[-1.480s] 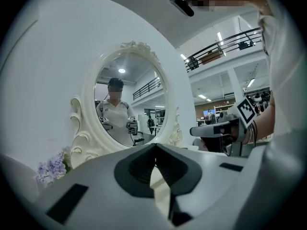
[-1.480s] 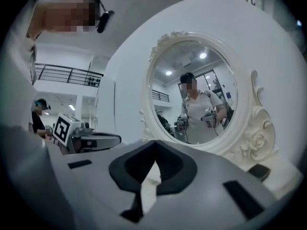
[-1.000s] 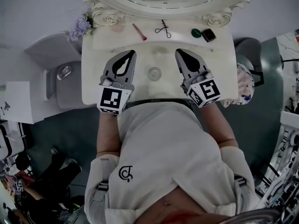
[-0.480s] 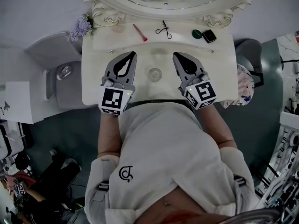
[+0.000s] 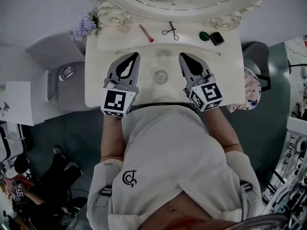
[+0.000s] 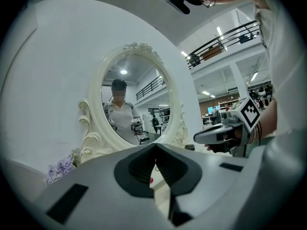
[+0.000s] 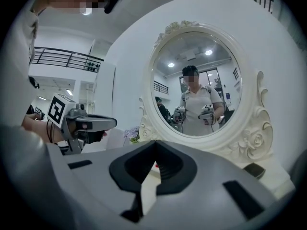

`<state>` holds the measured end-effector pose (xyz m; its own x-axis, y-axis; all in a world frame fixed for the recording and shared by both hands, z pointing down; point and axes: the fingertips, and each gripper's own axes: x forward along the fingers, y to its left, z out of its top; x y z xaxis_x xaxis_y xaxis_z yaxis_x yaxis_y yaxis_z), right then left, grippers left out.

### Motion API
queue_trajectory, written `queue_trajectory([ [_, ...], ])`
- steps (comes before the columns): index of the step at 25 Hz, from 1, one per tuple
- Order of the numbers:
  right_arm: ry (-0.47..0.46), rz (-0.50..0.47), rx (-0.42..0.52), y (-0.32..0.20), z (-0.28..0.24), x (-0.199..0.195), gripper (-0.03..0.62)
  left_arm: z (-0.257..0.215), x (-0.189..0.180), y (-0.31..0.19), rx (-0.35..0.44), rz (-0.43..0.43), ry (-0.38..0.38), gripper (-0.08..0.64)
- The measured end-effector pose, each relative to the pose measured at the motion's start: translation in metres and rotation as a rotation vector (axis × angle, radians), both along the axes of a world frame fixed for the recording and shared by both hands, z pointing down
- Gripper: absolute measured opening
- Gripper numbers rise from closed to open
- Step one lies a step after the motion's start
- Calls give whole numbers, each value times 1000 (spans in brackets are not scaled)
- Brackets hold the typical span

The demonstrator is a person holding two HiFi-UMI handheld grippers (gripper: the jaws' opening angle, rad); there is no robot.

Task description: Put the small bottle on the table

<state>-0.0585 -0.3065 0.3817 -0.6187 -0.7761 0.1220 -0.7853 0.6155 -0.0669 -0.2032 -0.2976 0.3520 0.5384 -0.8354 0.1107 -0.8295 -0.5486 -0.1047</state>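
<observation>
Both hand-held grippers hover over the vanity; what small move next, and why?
Probably open the right hand-held gripper: both it and the left hand-held gripper are shut and empty, flanking a small round clear object, perhaps the bottle.

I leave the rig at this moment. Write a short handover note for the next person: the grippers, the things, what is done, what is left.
Left gripper: jaws shut, empty, over the table, left of centre.
Right gripper: jaws shut, empty, over the table, right of centre.
Things: a small round thing stands on the table between the two grippers, touching neither. It is probably the bottle seen from above, but this is not certain.
Done: if that is the bottle, it is on the table.
Left: check this. No other bottle shows.
</observation>
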Motion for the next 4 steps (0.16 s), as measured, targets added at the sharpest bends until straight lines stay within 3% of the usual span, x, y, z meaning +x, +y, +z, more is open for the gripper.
queue_trajectory([
  [4,14,-16,6,4,-1,-5,5,-1,-4,-1,-5,-20,4,14],
])
